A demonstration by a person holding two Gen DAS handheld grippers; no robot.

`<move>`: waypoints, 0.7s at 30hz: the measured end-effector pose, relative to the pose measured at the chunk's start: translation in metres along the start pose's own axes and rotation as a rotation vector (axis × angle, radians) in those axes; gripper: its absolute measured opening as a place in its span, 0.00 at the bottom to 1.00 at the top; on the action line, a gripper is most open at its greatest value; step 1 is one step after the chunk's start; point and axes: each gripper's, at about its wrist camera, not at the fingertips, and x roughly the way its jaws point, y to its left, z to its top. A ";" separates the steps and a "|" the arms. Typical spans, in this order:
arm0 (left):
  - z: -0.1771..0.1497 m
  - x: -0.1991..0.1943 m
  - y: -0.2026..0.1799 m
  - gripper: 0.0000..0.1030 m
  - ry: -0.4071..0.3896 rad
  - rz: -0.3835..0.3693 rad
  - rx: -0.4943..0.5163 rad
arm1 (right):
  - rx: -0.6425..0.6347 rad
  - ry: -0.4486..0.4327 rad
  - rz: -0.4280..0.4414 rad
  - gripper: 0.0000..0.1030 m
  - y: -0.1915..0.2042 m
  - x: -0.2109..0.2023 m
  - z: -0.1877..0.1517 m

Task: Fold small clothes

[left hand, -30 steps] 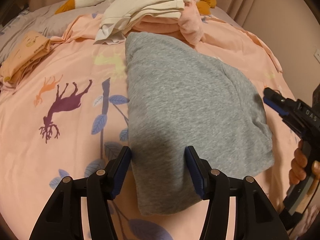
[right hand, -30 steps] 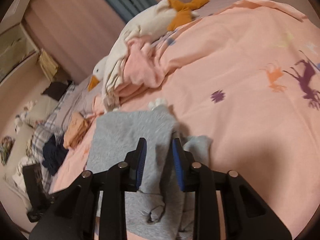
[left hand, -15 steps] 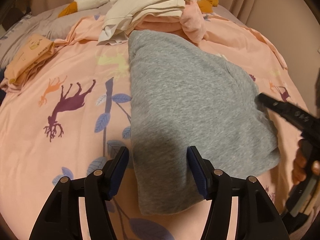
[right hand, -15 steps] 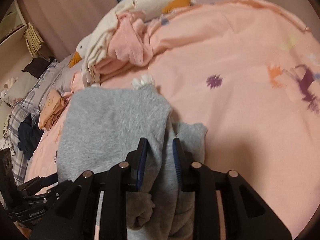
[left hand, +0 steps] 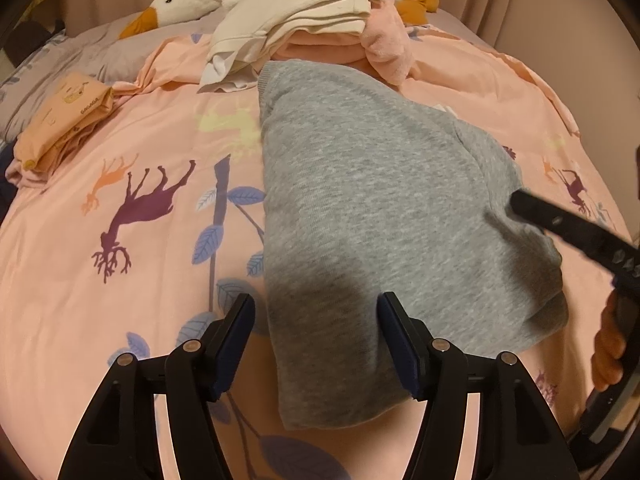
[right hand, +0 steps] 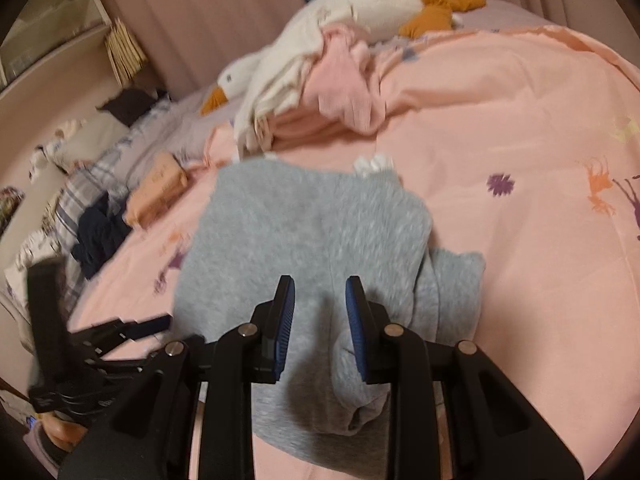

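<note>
Garment: a soft grey knit sweatshirt [left hand: 384, 216], folded, lies on the pink animal-print bed cover [left hand: 120, 264]; its long axis runs away from the left wrist camera toward the pile behind.
Left gripper [left hand: 316, 344]: jaws opening; they stand on both sides of the near corner and do not press the cloth.
Right gripper [right hand: 320, 320]: jaws narrow but apart, over the bunched grey side edge; no cloth is pinched.
Nearer hand: I judge the left one to be nearer the near hem and the right one nearer the loose sleeve side.
Behind: a folded cream and pink clothes pile [left hand: 320, 24] and a white plush goose [left hand: 188, 2].
</note>
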 end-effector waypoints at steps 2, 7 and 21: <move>0.000 0.000 0.000 0.62 0.000 -0.001 -0.001 | -0.009 0.036 -0.025 0.27 0.001 0.010 -0.002; -0.001 0.001 0.001 0.62 0.002 -0.008 -0.005 | -0.005 0.094 -0.071 0.24 -0.005 0.026 -0.007; -0.005 0.001 0.002 0.66 0.002 -0.007 -0.010 | 0.037 0.005 -0.018 0.28 -0.005 0.007 -0.001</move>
